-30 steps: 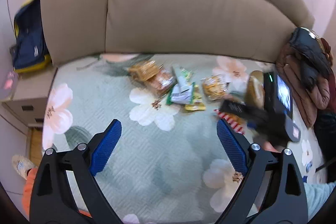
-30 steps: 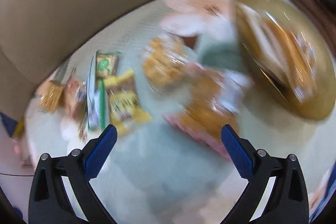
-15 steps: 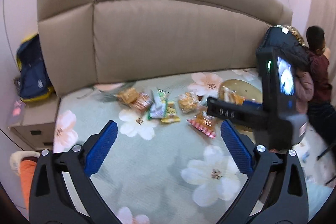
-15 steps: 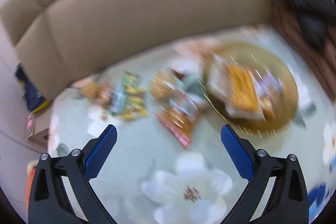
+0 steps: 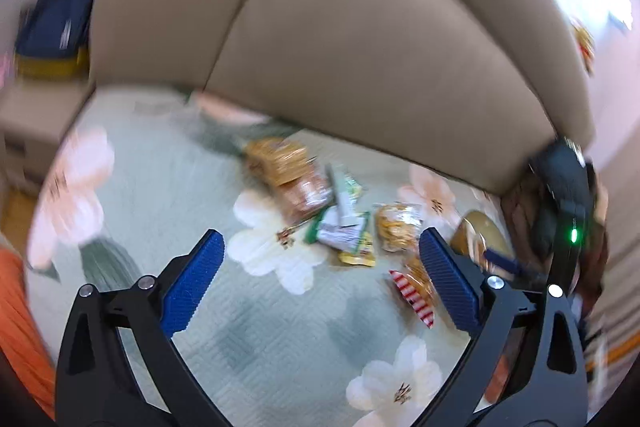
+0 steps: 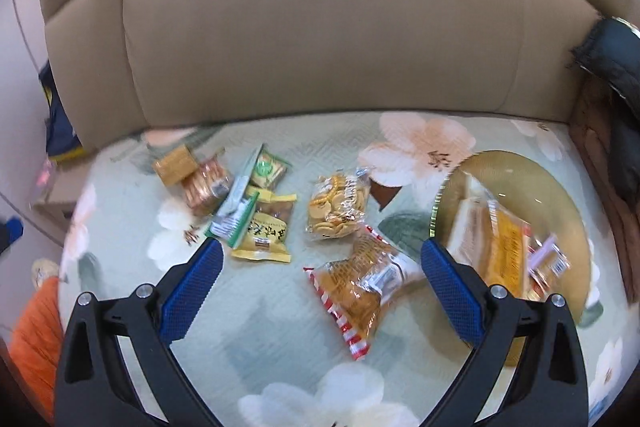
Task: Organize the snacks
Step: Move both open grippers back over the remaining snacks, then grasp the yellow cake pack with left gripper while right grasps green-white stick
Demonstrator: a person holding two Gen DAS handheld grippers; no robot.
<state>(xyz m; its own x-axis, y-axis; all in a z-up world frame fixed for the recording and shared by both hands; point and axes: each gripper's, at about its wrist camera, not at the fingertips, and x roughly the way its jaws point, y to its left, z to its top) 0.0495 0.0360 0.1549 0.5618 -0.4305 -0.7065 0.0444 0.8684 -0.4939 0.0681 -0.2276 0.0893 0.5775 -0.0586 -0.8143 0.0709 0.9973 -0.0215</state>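
A bed (image 6: 280,339) with a pale green flowered quilt carries everything. At about 3 o'clock lies a round gold tray (image 6: 532,175) holding packets. Near the centre rest a red-striped snack bag (image 6: 360,291) and a clear biscuit packet (image 6: 336,205). Toward 10 o'clock lie a yellow packet (image 6: 266,233), green packets (image 6: 268,167) and two wafer packs (image 6: 188,173).

A home bedroom: floral quilted bedspread (image 6: 280,339) below a padded beige headboard (image 6: 320,27), nightstand (image 5: 36,123) beside.
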